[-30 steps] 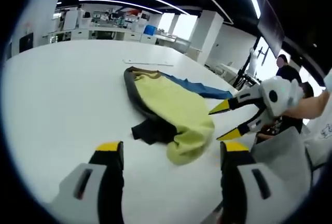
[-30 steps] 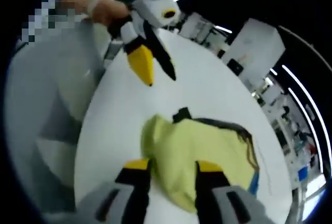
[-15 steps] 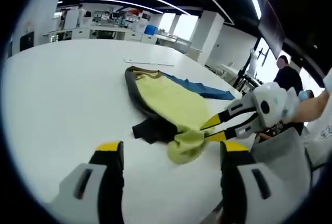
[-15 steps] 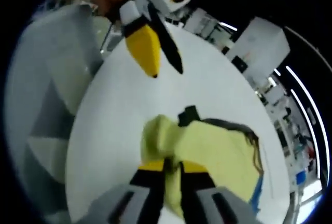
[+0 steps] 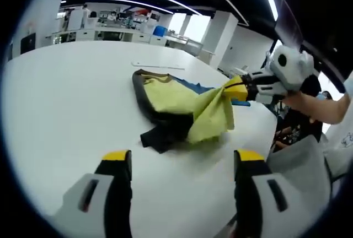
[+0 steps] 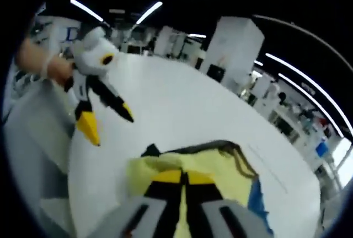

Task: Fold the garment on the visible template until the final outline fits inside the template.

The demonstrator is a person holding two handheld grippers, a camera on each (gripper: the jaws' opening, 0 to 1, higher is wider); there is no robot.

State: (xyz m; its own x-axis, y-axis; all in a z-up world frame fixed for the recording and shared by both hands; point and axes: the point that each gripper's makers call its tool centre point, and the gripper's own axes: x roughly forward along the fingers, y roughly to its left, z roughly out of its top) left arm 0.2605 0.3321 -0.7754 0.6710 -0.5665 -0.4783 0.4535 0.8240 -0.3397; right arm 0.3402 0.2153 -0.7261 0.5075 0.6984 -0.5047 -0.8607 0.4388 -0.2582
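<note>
Left gripper view: the left gripper (image 5: pixel 179 161) was held wide open, the garment (image 5: pixel 182 108) lying ahead between its jaws on the table (image 5: pixel 66 95). A fold of it was pinched and lifted by the right gripper (image 6: pixel 183 178).

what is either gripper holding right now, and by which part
The right gripper is shut on the yellow-green garment with black trim, pinching its bunched near end and lifting it off the white table. The left gripper is open, holding nothing.
</note>
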